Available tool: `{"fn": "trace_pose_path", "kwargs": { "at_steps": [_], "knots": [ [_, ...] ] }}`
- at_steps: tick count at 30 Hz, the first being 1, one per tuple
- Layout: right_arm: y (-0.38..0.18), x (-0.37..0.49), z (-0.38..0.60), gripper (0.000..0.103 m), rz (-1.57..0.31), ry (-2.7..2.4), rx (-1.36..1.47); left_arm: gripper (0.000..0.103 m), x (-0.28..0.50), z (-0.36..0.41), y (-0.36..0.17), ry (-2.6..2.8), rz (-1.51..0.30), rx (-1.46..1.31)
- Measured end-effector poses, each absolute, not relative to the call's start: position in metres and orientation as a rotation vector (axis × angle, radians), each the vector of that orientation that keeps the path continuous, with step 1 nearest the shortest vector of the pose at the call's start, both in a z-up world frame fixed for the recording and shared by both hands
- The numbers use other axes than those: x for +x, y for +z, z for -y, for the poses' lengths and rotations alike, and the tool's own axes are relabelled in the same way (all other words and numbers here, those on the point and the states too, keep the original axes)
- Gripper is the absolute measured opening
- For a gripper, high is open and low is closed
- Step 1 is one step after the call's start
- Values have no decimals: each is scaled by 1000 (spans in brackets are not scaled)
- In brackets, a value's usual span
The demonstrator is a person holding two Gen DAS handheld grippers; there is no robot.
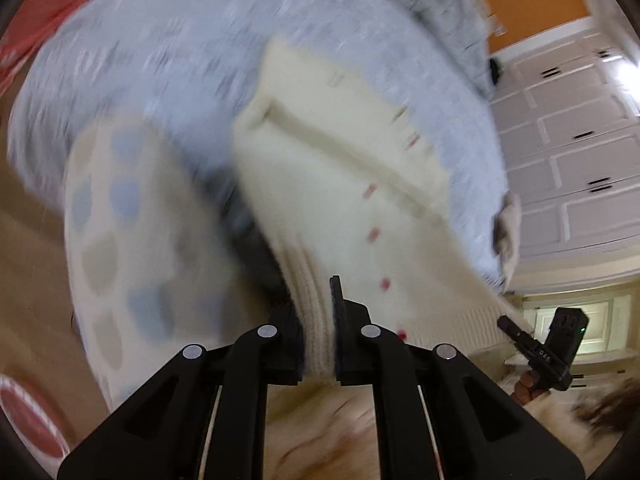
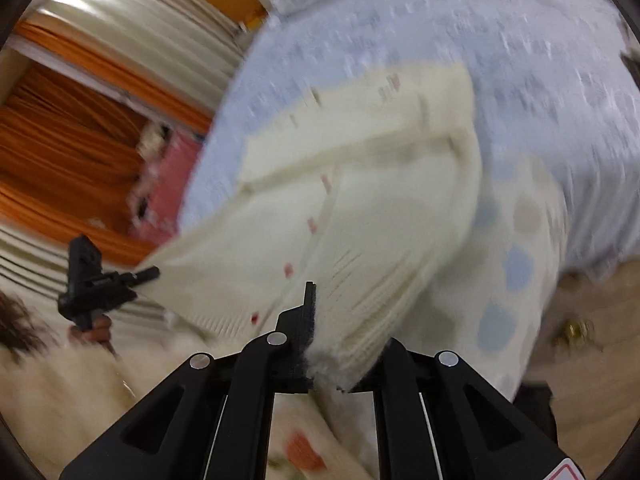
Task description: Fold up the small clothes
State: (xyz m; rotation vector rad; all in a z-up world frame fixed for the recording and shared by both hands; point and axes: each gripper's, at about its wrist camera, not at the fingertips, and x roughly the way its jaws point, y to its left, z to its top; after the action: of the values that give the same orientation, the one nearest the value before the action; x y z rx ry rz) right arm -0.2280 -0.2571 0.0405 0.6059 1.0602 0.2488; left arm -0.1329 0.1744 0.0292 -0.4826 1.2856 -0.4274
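A small cream knitted cardigan (image 1: 320,184) with red buttons is stretched between both grippers above a light blue bedspread (image 1: 180,60). My left gripper (image 1: 318,320) is shut on its ribbed hem. My right gripper (image 2: 340,320) is shut on the other ribbed hem corner; the cloth hides its right finger. The cardigan also shows in the right wrist view (image 2: 360,184), its far end resting on the bedspread (image 2: 520,40). The right gripper appears in the left wrist view (image 1: 540,348), and the left gripper in the right wrist view (image 2: 100,280). Both views are blurred.
A white cloth with blue and beige dots (image 1: 132,240) lies beside the cardigan, also in the right wrist view (image 2: 516,264). White cupboards (image 1: 572,152) stand at the right. Orange curtains (image 2: 60,152) and a pink item (image 2: 168,192) are at the left. A grey blanket (image 1: 452,12) lies at the bed's far end.
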Motion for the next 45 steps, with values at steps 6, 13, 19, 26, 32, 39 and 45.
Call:
{"fn": "trace_pose_path", "kwargs": {
  "at_steps": [6,13,19,26,32,39,45],
  "knots": [
    [15,-108,324,25,-799,163,798,20,15,-140,32,-364,-1061,-373],
    [-50,-46,336,57,-834,-212,664,78,102,-128,-63,-73,-1125,-314],
    [-68,-31,326,73,-914,-218,499,89,102,-126,-84,-82,-1141,-260],
    [-113,14,324,48,-1023,-234,477,26,134,-106,-131,-61,-1283,-179],
    [-68,8,319,6,-898,-110,554,8,130,-117,-86,-106,-1197,-269],
    [-15,13,341,7,-753,-130,556,7,152,-111,-30,-110,-1064,-244],
    [-139,47,360,10,-1078,-252,617,12,185,-85,-141,1,-1290,-103]
  ]
}}
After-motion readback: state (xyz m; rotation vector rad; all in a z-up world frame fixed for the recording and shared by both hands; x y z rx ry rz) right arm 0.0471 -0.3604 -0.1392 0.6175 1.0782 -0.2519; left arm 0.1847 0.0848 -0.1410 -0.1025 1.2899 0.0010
